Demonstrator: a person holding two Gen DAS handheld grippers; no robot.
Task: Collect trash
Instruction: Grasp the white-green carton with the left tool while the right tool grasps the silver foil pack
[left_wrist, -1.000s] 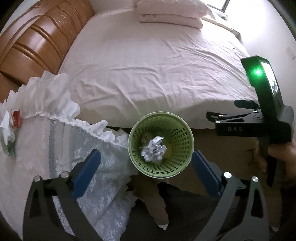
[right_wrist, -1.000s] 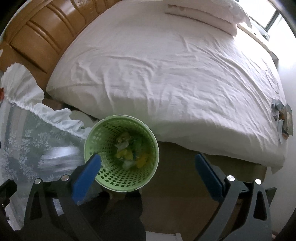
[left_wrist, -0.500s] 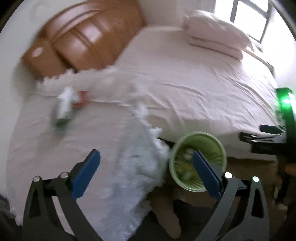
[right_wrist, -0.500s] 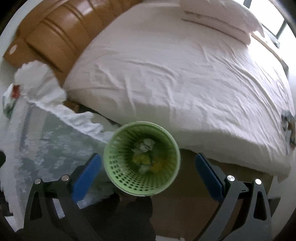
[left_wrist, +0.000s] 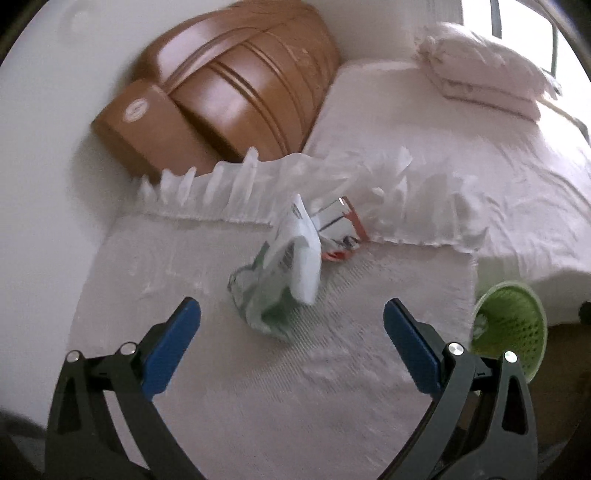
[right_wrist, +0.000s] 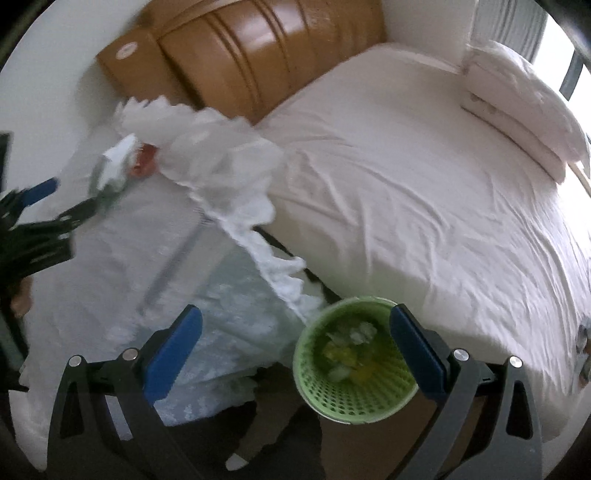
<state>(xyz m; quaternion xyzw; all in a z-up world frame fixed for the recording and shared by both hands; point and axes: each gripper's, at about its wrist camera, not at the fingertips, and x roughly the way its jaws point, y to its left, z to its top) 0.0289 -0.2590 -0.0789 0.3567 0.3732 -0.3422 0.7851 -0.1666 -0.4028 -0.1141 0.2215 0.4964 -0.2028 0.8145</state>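
The left hand-held gripper is held with its blue-padded fingers spread wide apart, and nothing is gripped between them. The right hand-held gripper is likewise held wide open, its fingers empty. In the right wrist view, the left hand-held gripper is seen at nine o'clock, blurred, pointed toward one o'clock.
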